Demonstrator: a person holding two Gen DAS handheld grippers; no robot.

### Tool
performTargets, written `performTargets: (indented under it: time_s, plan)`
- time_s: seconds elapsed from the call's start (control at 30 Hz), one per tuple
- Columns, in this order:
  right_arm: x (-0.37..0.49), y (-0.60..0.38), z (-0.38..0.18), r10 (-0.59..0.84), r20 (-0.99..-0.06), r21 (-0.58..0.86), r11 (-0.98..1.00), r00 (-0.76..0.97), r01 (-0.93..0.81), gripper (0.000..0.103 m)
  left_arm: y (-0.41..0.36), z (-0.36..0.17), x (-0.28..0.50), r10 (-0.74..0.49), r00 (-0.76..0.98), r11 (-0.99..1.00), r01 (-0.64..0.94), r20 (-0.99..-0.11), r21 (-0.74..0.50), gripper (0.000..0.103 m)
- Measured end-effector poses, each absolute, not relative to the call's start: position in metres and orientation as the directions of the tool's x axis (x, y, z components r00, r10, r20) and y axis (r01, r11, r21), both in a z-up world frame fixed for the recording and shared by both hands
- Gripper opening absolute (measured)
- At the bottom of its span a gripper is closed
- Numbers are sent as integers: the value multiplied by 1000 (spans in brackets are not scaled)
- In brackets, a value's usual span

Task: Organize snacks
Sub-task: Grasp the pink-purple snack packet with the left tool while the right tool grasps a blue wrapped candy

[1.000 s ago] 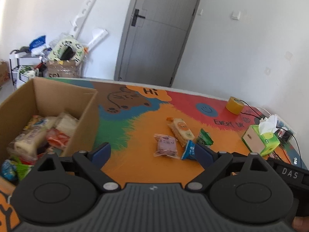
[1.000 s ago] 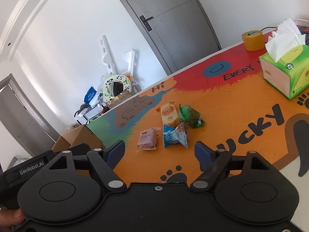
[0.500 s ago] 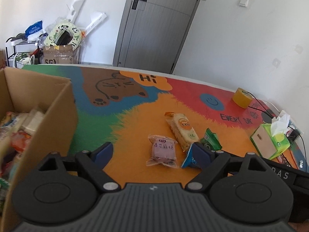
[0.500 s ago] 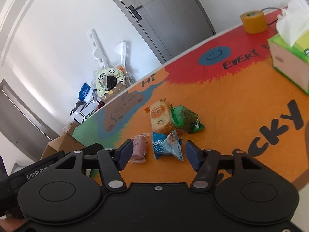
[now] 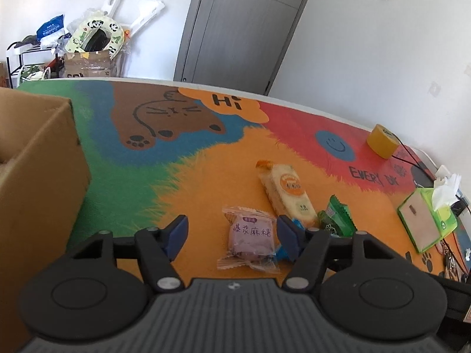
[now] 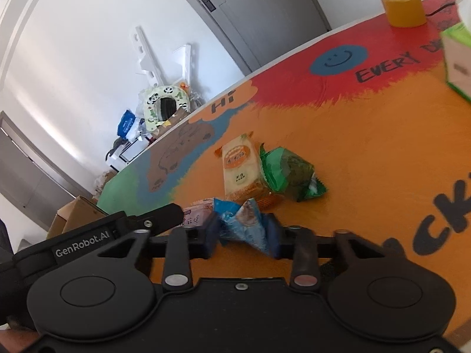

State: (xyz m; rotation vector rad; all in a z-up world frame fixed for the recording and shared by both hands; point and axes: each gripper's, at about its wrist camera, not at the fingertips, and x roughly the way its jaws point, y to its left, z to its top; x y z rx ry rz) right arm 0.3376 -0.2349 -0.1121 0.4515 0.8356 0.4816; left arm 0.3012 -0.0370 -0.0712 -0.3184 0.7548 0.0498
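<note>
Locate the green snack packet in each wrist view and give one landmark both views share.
Left wrist: green snack packet lies right of centre, just past the gripper's right finger, beside the orange cracker packet.
Right wrist: green snack packet lies at centre, right of the same cracker packet.
Shared landmark: yellow tape roll.

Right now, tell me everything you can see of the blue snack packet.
The blue packet is a small crinkly foil-like wrapper, light blue with white print, puffed into a peaked, roughly triangular shape with a crimped top edge. It sits on the orange part of the mat, just in front of the orange cracker pack and beside the purple pack. The right tool has just been closing, and its blue pads now press the packet's two sides. In the left view only a sliver shows.
</note>
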Motion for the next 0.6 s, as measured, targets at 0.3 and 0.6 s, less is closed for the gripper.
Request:
performTargets:
  time_s: [0.3,0.6]
  plan:
    - [320,-262,-114,533,-562,555,810,632,-190,27,-58,-86,313,-76,717,964,-124,-693,-234,65]
    - [309,-270,-114,508,-555,552,817,658,-165,27,-63,-91,305,-56,736,973,-111,-675,-202,33]
